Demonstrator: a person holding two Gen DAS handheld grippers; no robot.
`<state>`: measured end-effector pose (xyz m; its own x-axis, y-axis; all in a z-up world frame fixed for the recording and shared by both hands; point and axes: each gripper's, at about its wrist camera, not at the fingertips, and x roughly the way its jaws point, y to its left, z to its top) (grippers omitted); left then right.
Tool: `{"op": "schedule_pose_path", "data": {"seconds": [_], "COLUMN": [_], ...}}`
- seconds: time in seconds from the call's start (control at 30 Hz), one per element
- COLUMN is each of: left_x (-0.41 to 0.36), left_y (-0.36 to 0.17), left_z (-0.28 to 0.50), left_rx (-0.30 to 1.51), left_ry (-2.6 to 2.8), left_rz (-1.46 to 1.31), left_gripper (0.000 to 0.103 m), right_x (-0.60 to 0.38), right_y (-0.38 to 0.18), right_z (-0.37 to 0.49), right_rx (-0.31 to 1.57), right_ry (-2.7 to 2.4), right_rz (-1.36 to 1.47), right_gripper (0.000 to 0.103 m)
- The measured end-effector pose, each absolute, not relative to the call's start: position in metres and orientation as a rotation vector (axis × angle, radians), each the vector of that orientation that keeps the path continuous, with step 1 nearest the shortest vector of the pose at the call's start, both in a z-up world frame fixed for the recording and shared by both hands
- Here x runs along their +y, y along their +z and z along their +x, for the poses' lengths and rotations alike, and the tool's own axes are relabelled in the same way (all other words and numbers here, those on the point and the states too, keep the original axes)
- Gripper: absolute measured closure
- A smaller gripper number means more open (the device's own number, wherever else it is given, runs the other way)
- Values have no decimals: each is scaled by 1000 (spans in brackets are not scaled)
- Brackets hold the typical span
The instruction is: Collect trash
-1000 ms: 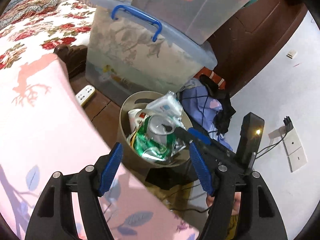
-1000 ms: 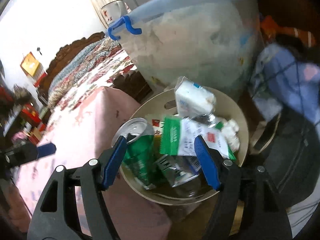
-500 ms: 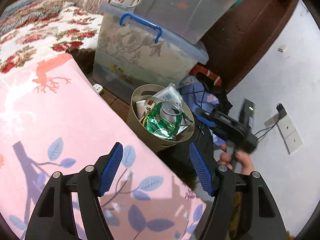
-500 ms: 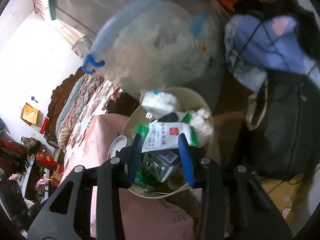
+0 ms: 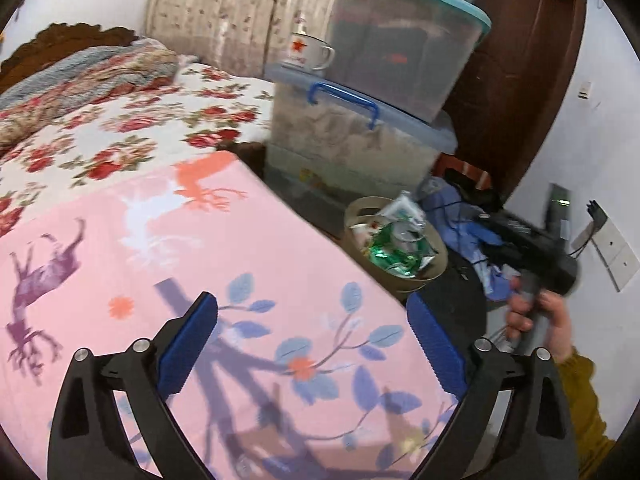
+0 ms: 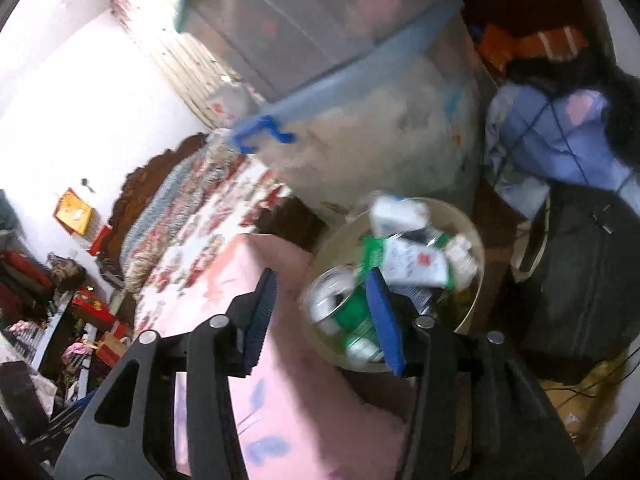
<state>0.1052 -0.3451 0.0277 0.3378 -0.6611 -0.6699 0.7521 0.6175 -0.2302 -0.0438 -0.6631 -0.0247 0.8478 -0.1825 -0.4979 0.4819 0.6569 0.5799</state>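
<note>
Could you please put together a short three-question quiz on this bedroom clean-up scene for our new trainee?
1. True or false: the left tool holds a can.
2. Where does the green can lie? A) on the pink bedspread B) in the beige bin C) on the storage box
3. What stands on the lower storage box beside the upper box?

Key: 1 false, it holds nothing. 2 B. 3 A white mug with a red star.

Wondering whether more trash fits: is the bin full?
Full: the bin is heaped above its rim with a green can and wrappers.
</note>
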Motion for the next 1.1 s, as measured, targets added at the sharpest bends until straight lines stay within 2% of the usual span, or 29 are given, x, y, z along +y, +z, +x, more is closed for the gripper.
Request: {"op": "schedule_pose_path", "data": {"seconds": [0.13,0.37,0.53,0.67,0.87,0.97,1.1], "left_x": [-320,-283,-266,-252,-234,-225,-214], "left_y": [27,25,24,28,40,48,56], "left_z": [101,90,78,66,47,37,21], "left_rx": [791,773,750,714,661,630,599], "left_ry": [-854,-769,-724,-705,-682,-675,-662], "left_rz": [156,204,231,236,225,213,201], "left_gripper": [9,9,9,9,9,9,9], "right_x": [-613,-528,-478,-437,-363,-343,-339], "right_y": [-15,-10,18,43,90,108,112], "right_z": [-65,-95,-122,-143,-179,-197,-207], "right_rx": [412,423,378,325,146,61,61], "right_ry": [-350,-351,-422,-475,-574,-554,-474], "right_rz": [766,685,519,359,13,-14,80], "right_gripper": [46,43,35,32,24,22,22]}}
